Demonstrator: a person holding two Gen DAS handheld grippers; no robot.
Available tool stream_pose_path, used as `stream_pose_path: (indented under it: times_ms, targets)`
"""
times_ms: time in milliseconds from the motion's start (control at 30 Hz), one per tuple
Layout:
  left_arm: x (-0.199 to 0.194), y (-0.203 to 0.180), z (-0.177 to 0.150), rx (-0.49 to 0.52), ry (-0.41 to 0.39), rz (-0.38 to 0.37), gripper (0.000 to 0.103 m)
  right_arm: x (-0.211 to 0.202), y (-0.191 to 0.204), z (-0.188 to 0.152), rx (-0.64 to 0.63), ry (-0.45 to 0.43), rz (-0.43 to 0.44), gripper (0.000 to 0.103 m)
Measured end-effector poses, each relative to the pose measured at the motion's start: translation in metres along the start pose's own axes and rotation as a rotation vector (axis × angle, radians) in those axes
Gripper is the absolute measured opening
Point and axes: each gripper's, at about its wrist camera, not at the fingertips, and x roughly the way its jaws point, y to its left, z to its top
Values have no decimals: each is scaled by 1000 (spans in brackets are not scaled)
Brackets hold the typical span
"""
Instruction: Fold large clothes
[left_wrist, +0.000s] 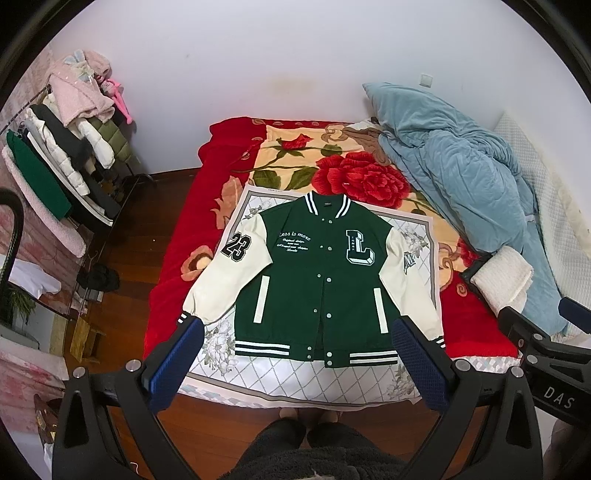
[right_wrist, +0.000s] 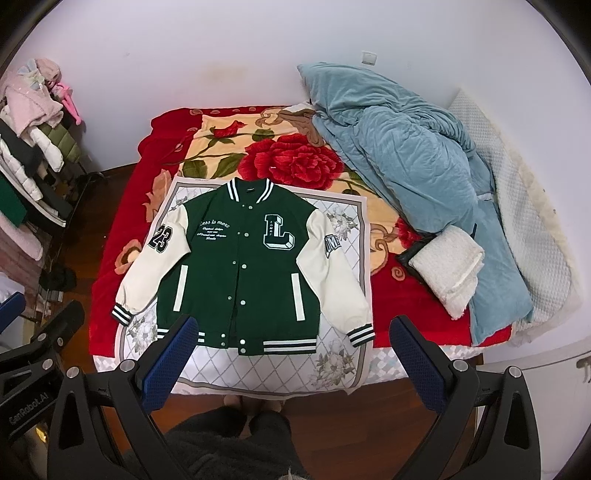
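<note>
A green varsity jacket (left_wrist: 314, 273) with cream sleeves, an "L" patch and a "23" patch lies flat, face up and buttoned, on a white floral cloth (left_wrist: 295, 376) at the near end of the bed. It also shows in the right wrist view (right_wrist: 236, 266). My left gripper (left_wrist: 297, 328) is open and empty, held high above the jacket's hem. My right gripper (right_wrist: 295, 325) is open and empty, above the hem and near bed edge. Each gripper's body shows at the edge of the other view.
A red rose blanket (left_wrist: 354, 173) covers the bed. A crumpled blue quilt (left_wrist: 461, 170) and a folded white towel (left_wrist: 502, 280) lie at the right. A loaded clothes rack (left_wrist: 66, 155) stands left on the wooden floor (left_wrist: 122, 266). The person's legs (left_wrist: 314, 450) are at the bed's foot.
</note>
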Motion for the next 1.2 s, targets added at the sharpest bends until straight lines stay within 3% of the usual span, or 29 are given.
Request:
stream_pose_path:
  times_ms: [1200]
  targets:
    - [-14,1,3,-10,-9,-4,103,-15,8,11,-12,-10,-3,103]
